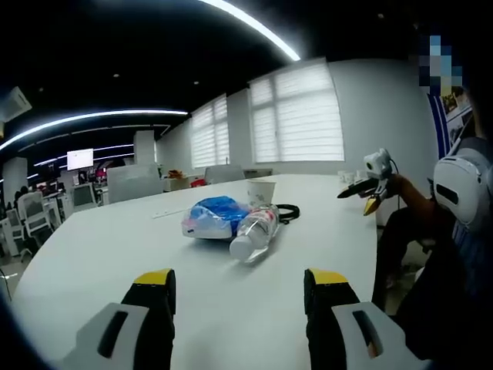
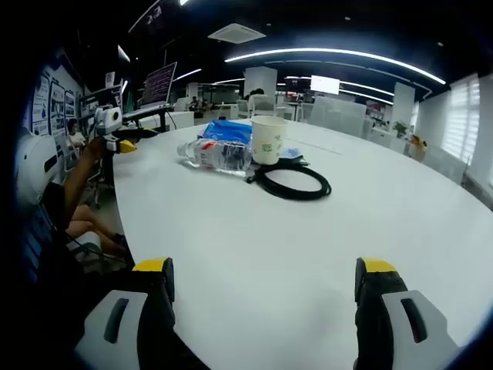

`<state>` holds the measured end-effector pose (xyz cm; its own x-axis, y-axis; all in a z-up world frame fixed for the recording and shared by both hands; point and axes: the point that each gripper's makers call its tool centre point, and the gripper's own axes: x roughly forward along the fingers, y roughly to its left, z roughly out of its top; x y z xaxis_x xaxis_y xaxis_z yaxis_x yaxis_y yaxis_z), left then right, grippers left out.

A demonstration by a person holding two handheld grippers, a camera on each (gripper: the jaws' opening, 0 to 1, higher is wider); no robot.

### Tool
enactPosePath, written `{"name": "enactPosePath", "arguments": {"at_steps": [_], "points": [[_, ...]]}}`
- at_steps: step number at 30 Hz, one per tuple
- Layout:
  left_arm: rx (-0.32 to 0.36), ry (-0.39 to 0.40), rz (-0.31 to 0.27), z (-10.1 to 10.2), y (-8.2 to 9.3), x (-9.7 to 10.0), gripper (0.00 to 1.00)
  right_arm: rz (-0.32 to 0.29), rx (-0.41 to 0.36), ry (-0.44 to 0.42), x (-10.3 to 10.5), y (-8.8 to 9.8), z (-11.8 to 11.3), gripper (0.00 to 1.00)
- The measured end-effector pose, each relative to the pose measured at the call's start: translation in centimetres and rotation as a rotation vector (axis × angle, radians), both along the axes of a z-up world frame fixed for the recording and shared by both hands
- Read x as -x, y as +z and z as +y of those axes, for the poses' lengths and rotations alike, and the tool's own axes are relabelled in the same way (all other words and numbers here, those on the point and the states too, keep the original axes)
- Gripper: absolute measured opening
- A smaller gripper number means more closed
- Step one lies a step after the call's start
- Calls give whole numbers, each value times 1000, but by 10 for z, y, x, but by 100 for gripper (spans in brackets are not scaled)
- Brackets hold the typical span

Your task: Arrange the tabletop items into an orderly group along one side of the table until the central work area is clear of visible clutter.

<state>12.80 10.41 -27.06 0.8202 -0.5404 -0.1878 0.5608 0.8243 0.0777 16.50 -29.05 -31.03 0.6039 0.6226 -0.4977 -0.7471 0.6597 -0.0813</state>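
Both hand-held grippers, left hand-held gripper [image 1: 239, 297] and right hand-held gripper [image 2: 263, 281], are being held released before the clear bottle [image 1: 254, 231], which is being flanked by a blue bag [image 1: 214, 216], paper cup [image 2: 268, 139] and black cable [image 2: 293, 181].

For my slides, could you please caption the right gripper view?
Open right gripper above a white table facing a paper cup, plastic bottle and black cable.

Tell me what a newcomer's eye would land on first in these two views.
First comes the small cluster in the middle of the white table: a clear plastic bottle lying on its side against a blue and white bag, with a paper cup standing beside them. In the right gripper view a black cable lies coiled in front of the cup. Both grippers, left and right, are open and empty.
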Motion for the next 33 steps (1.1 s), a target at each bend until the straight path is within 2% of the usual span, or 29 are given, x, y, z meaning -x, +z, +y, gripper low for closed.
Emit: {"name": "enactPosePath", "arguments": {"at_steps": [33], "points": [[9, -43, -4, -16, 0, -8, 62, 2, 7, 16, 0, 0, 6, 94]]}}
